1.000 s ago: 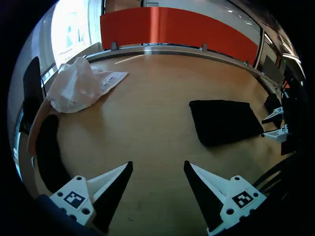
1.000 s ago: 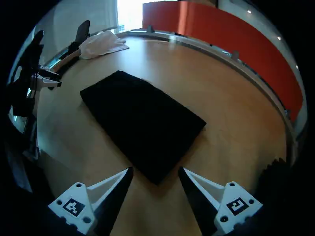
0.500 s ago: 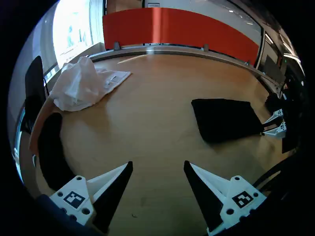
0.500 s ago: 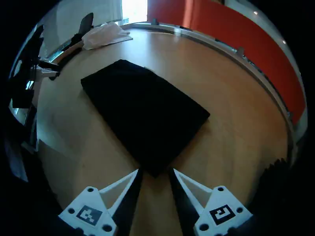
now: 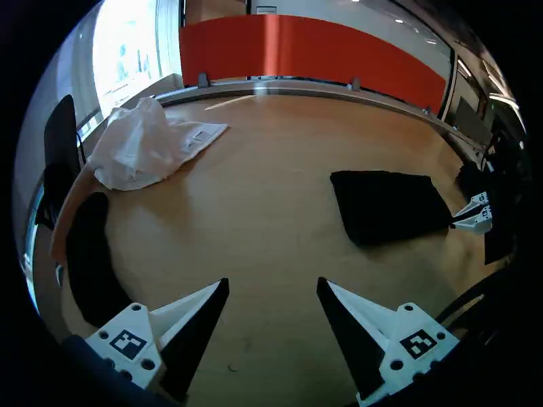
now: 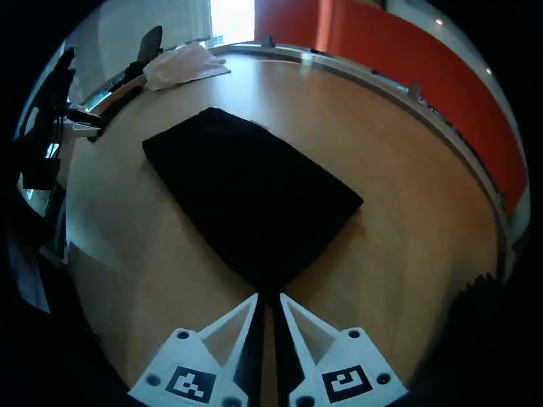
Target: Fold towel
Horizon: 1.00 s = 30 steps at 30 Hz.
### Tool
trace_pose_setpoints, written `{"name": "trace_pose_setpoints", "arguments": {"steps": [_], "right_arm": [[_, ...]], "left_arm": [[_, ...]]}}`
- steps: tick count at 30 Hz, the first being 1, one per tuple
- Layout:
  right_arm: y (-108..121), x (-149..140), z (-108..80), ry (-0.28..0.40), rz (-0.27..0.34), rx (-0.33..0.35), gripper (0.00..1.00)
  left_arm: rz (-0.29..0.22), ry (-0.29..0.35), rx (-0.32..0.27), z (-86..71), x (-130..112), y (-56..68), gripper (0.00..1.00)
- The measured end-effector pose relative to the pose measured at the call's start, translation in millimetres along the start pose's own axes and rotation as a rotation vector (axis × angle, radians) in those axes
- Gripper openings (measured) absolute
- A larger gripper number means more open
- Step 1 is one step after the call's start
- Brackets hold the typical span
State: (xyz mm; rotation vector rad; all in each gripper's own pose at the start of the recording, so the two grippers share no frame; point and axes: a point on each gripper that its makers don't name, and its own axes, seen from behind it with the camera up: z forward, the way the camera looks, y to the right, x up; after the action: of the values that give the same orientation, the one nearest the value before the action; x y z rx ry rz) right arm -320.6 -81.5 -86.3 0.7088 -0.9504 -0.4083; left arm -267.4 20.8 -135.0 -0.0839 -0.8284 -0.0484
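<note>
My left hand-held gripper (image 5: 272, 283) hangs over the bare light wooden worktop (image 5: 271, 169) with its two fingers spread wide and nothing between them. The black folded towel (image 5: 390, 203) lies flat on the worktop, ahead of it and off to one side, well apart from its tips.

My right hand-held gripper (image 6: 269, 298) sits low at the towel's nearest corner. Its fingers are drawn in until only a thin dark slit is left, and that corner runs into the slit between the tips. In the right gripper view, the rest of the towel stretches away from me as a neat dark rectangle.

A crumpled white bundle (image 5: 139, 146) rests on the worktop's far part, well away from the towel. A long orange-red panel (image 5: 305, 47) stands behind the worktop's back edge.
</note>
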Motion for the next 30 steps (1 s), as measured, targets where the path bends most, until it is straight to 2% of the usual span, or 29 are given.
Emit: {"name": "trace_pose_setpoints", "arguments": {"steps": [18,30], "right_arm": [[6,30,-19.7,0.067,-0.009,-0.035,0.06],[23,43,-45.0,0.104,-0.030,-0.075,0.06]], "left_arm": [[-0.002,0.029,0.006,-7.8,7,-1.5,0.97],[0.005,0.044,0.002,-11.6,15,-0.5,0.96]]}}
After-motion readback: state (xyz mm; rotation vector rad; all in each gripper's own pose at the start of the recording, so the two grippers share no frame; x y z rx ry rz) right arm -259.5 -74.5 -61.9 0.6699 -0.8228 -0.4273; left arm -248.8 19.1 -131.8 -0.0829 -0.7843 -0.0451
